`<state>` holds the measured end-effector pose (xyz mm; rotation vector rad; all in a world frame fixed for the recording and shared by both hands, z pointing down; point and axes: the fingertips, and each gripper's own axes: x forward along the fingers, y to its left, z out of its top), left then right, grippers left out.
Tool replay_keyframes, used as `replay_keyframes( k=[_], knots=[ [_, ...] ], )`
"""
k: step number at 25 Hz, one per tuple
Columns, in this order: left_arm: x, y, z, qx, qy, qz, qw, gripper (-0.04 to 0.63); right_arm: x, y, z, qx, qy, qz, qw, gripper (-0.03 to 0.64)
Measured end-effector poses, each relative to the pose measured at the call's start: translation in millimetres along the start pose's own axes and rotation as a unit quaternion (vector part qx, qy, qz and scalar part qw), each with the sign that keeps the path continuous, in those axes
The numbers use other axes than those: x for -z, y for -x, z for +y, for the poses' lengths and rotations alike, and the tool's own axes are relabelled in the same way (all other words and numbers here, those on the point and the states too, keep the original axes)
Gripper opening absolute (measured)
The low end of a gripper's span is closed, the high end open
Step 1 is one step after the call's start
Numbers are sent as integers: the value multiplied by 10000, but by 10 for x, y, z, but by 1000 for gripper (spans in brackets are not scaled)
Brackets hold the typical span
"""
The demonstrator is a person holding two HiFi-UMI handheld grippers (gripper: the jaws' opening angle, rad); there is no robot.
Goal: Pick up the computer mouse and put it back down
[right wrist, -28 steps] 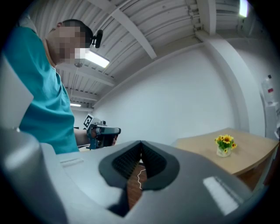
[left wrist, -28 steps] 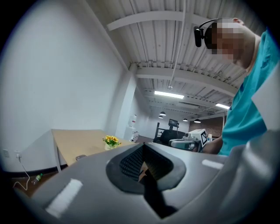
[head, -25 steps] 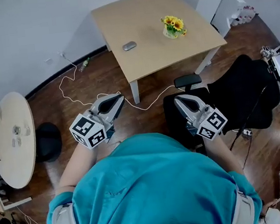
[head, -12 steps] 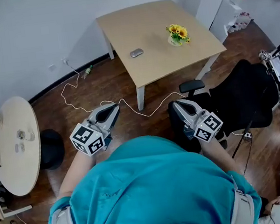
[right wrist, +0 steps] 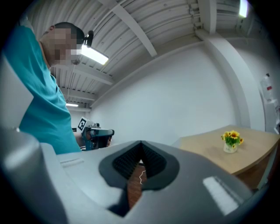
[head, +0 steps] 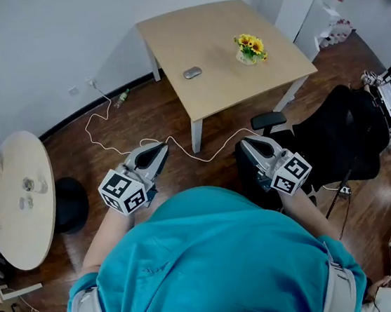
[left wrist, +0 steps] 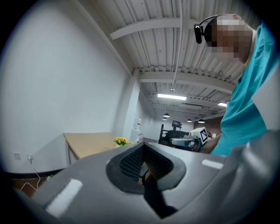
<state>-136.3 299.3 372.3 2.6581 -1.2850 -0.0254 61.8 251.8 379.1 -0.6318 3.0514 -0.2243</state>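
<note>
Left gripper: the grey left gripper, with its black-and-white marker cube, hangs level just in front of the person's teal shirt. Its fingers are pressed together with nothing between them.
Right gripper: the matching right gripper hangs level beside it, near the black office chair. Its fingers look pressed together and empty too, though the wide-angle view makes this a little less sure.
Floor: a thin white cable loops across the dark wooden floor between the person and the table.
Tabletop: the square light-wood tabletop stands well beyond both grippers.
Mouse: the grey oval computer mouse lies flat on the tabletop near its left edge, well apart from both grippers.
Flowers: a small pot of yellow flowers stands on the same tabletop, apart from the mouse on its right.
Stage: a resting mouse and two empty grippers fit a mouse waiting to be lifted as well as one already set back down. The views do not settle which.
Doing it well: either way, the looping cable is the thing to mind underfoot, and the flower pot wants a wide berth.
Count: two grippers, one mouse, one flower pot, one cable, one chair, one square tabletop, and one round pale table off to the left.
</note>
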Motion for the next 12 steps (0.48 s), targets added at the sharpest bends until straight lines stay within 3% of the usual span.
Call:
replay_keyframes(
  k=[12],
  knots=[
    [-5,-8,89,-77,57,-63,9999,6,-14,-101,-28,-96,79,-7,9999,0]
  ],
)
